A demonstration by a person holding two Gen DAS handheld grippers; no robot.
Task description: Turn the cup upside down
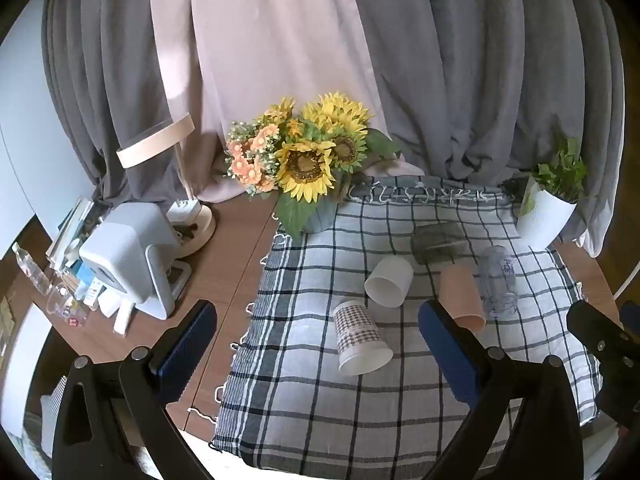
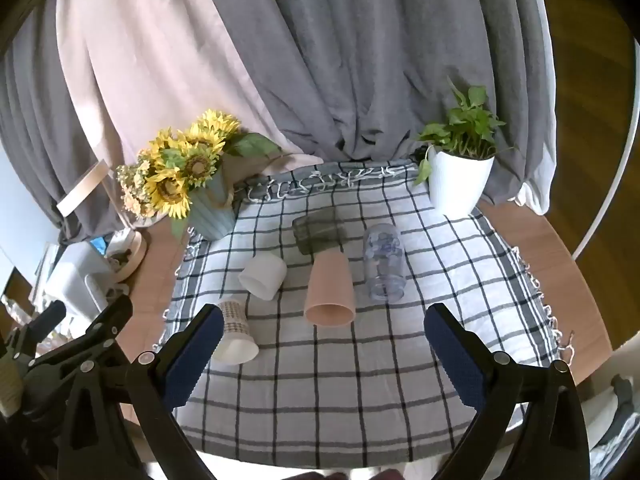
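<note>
Several cups stand mouth down on a checked cloth (image 1: pixel 312 412) (image 2: pixel 328 408): a houndstooth paper cup (image 1: pixel 360 338) (image 2: pixel 235 338), a white cup (image 1: pixel 389 282) (image 2: pixel 264 274), a pink cup (image 1: pixel 464 298) (image 2: pixel 330 290), a clear printed glass (image 1: pixel 498 280) (image 2: pixel 384 266) and a dark smoky glass (image 1: pixel 436 240) (image 2: pixel 318 232). My left gripper (image 1: pixel 316 344) is open and empty, held above the cloth's near left part. My right gripper (image 2: pixel 322 344) is open and empty, in front of the pink cup.
A sunflower bouquet in a grey vase (image 1: pixel 308 160) (image 2: pixel 188 176) stands at the cloth's back left. A white potted plant (image 1: pixel 548 204) (image 2: pixel 460 176) stands at the back right. A lamp base (image 1: pixel 200 224), a white device (image 1: pixel 128 256) and clutter fill the wooden table's left.
</note>
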